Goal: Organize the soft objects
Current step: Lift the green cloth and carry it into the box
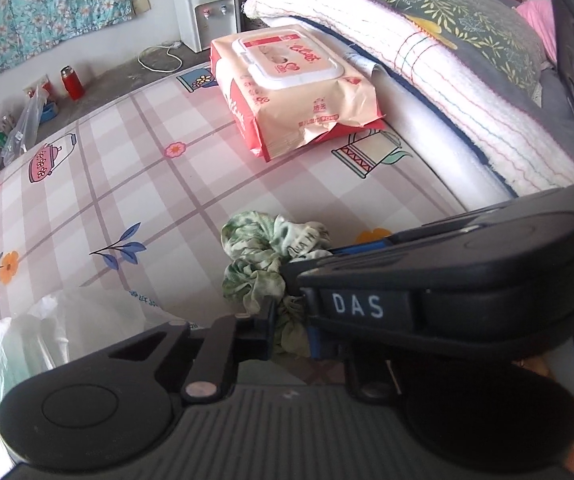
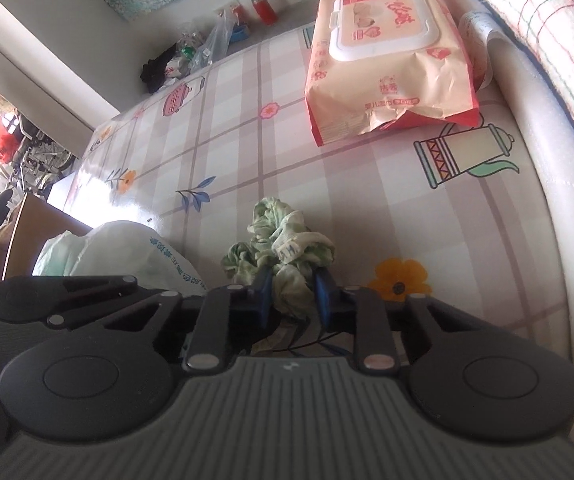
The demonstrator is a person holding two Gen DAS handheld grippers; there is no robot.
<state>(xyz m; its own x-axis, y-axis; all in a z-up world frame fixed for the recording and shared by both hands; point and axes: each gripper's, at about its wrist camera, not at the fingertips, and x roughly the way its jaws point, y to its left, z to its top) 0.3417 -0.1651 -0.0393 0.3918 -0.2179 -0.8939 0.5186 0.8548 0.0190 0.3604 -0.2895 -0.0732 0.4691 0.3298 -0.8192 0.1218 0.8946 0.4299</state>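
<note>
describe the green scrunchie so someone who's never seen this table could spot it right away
Start at the table with the pink checked cloth. The big wipes pack lies at its far side; nearer, beside a white plastic bag, sits the scrunchie. It is the only crumpled green-and-white fabric ring, pinched by both grippers.

wipes pack (image 1: 293, 88) on checked cloth (image 1: 135, 168) | water dispenser (image 1: 207, 16) | red flask (image 1: 72, 82)

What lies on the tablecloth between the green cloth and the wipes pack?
Nothing. In both wrist views only bare checked tablecloth runs from the green cloth to the wipes pack.
</note>
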